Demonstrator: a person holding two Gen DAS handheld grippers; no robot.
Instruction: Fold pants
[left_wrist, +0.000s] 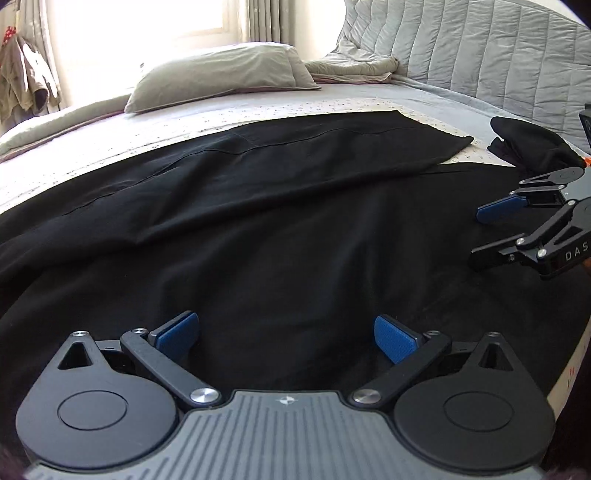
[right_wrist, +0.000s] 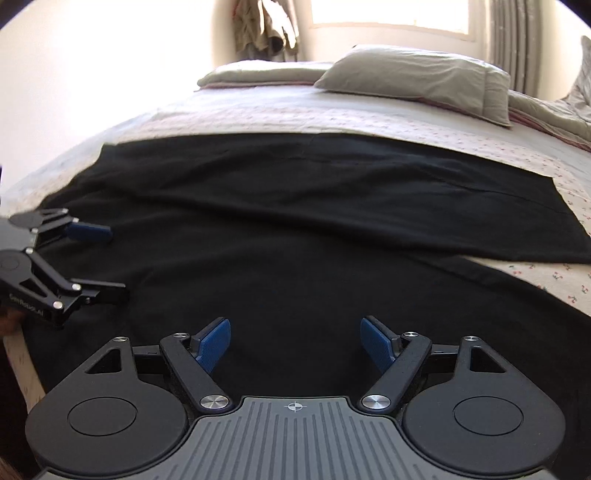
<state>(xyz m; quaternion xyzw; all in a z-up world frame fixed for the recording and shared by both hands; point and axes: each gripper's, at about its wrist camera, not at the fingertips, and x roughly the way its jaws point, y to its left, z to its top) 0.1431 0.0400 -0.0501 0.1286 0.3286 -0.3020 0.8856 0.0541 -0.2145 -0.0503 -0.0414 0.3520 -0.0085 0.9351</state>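
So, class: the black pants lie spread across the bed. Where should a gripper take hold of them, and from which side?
Judging by the pose, grip the pants at the near edge, coming from the bed's near side. The fabric lies flat, so pinch a hem or fold there; both the left gripper and right gripper hover open above it.

pants (left_wrist: 280, 206) | black, soft fabric | lying spread flat on the bed, one leg crossing over, wrinkles showing
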